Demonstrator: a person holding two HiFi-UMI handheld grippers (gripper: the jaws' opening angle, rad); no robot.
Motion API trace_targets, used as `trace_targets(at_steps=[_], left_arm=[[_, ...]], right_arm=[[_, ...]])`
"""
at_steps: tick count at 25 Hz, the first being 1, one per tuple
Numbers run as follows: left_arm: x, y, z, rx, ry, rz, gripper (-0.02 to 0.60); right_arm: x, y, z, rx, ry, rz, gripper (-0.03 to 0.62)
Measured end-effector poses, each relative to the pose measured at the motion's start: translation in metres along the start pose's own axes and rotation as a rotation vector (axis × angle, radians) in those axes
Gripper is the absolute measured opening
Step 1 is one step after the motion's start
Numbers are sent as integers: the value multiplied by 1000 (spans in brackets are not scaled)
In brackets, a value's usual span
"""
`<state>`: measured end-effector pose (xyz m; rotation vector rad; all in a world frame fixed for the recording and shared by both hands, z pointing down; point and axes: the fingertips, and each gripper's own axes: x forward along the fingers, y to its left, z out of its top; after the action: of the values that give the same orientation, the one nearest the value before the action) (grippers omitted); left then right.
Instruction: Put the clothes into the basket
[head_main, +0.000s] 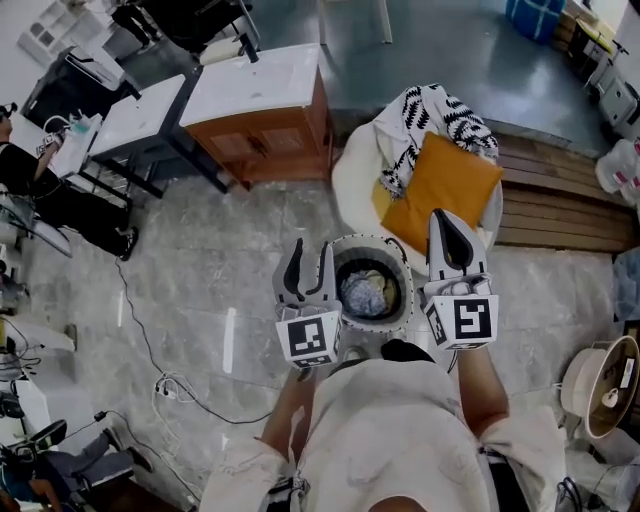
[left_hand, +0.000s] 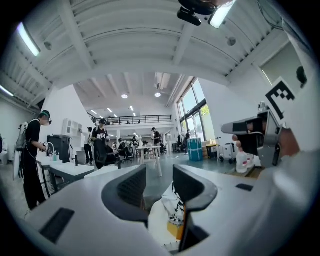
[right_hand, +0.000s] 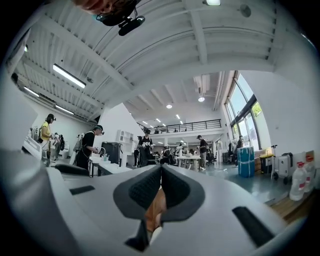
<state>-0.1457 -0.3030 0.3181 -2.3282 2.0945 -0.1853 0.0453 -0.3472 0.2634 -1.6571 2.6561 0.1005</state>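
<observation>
The round basket (head_main: 372, 241) stands on the floor just ahead of the person, with bundled pale clothes (head_main: 365, 292) inside it. Behind it, a white chair (head_main: 355, 175) bears a black-and-white patterned cloth (head_main: 430, 120) (left_hand: 175, 210) and an orange cushion (head_main: 440, 185) (right_hand: 156, 210). My left gripper (head_main: 309, 250) (left_hand: 159, 172) is raised over the basket's left rim, open, with nothing between its jaws. My right gripper (head_main: 441, 216) (right_hand: 161, 169) is held up to the right of the basket with its tips pressed together, empty. Both point level into the room.
A wooden cabinet with a white top (head_main: 265, 100) and a white table (head_main: 135, 115) stand at the back left. A wooden platform (head_main: 560, 200) runs along the right. Cables (head_main: 160, 380) trail across the floor at left. Several people (left_hand: 100, 142) stand far off.
</observation>
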Motion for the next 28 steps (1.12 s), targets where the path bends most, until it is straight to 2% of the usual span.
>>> trace_targets(at_steps=[4, 9, 18, 28], left_arm=[[3, -4, 29, 3, -49, 12, 152], [7, -8, 44, 7, -76, 11, 133], [16, -7, 51, 0, -100, 9, 14], [37, -19, 56, -5, -103, -7, 5]], right_arm=[[-2, -10, 16, -2, -35, -11, -11], [-3, -16, 24, 0, -55, -16, -11], [-2, -27, 24, 2, -56, -34, -12], [5, -47, 24, -17, -61, -65, -12]])
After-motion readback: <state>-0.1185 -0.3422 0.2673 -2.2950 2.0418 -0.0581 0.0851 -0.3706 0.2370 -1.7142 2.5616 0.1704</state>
